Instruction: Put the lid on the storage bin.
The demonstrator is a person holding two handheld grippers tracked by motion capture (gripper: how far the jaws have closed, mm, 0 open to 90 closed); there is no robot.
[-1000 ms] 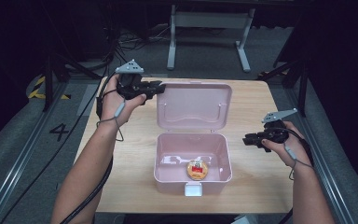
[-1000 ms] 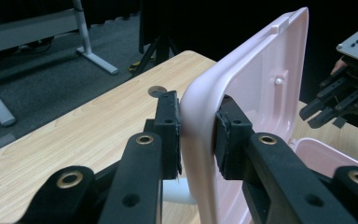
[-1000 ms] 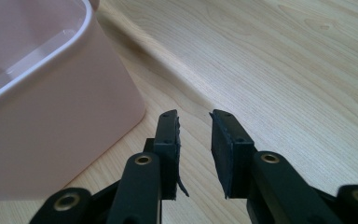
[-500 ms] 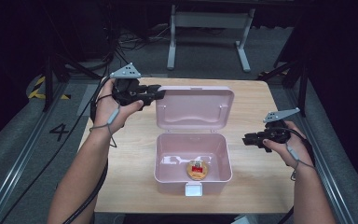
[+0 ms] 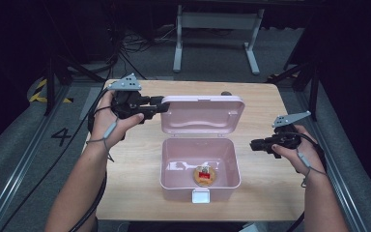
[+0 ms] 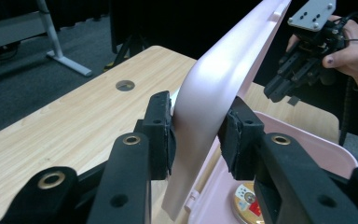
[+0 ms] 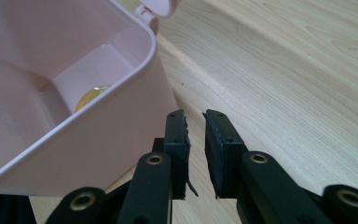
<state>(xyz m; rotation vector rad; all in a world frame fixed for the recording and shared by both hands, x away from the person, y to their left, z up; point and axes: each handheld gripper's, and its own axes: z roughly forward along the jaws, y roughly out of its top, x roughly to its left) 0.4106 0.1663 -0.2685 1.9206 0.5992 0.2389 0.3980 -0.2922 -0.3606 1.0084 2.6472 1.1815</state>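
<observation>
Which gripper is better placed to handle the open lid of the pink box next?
Left. The left gripper straddles the lid; the right gripper is beside the box, empty.

There is one pink plastic box (image 5: 174,164) with one raised pink lid (image 5: 203,113). Inside it lies one round gold and red tin (image 5: 205,175). The box sits on one light wooden table (image 5: 140,169), which has one small round hole (image 6: 125,85). Two black grippers are here, the left gripper (image 5: 162,104) and the right gripper (image 5: 253,145). Two hands hold them.
</observation>
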